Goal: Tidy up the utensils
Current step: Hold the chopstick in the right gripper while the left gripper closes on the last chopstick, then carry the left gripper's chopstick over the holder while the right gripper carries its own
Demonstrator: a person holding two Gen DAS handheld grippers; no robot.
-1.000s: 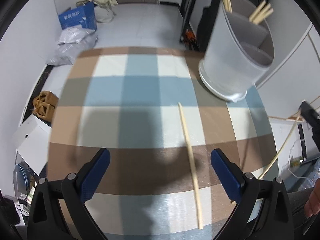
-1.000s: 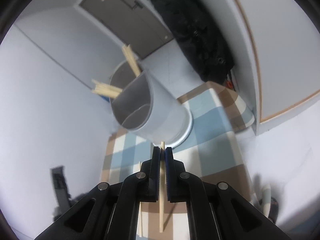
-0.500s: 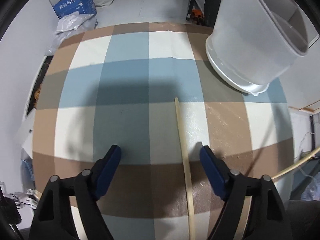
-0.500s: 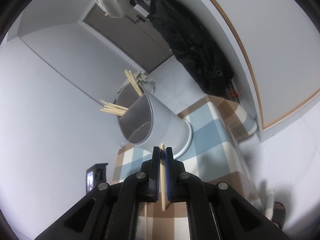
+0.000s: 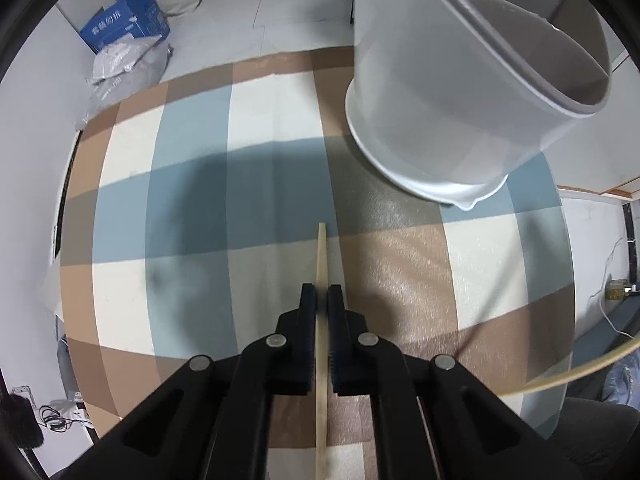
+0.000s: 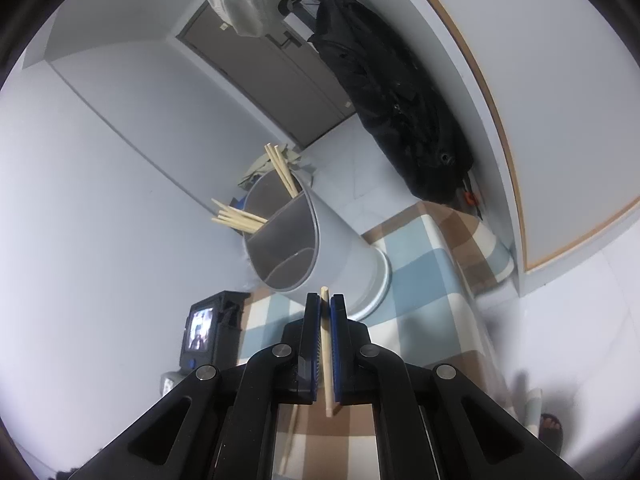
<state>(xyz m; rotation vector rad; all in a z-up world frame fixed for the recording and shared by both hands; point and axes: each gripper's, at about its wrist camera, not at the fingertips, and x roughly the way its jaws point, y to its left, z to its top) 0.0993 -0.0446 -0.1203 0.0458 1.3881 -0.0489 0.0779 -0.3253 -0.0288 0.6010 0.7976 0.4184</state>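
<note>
My left gripper (image 5: 322,295) is shut on a wooden chopstick (image 5: 321,256) that lies along the checked tablecloth (image 5: 192,208). The grey divided utensil holder (image 5: 452,92) stands just ahead to the right. My right gripper (image 6: 324,303) is shut on a second chopstick (image 6: 326,344) and holds it in the air, below and in front of the holder (image 6: 316,248). Several chopsticks (image 6: 240,220) stand in the holder's far compartments. The near compartment looks empty.
A blue box (image 5: 124,26) and plastic bags (image 5: 128,64) lie on the floor beyond the table. A black coat (image 6: 392,92) hangs on the wall. A small black device with a screen (image 6: 204,328) stands left of the table. Another chopstick (image 6: 290,440) lies on the cloth.
My left gripper moved forward and down and closed on the chopstick on the cloth. My right gripper rose and tilted back with its chopstick, so the holder looks farther away.
</note>
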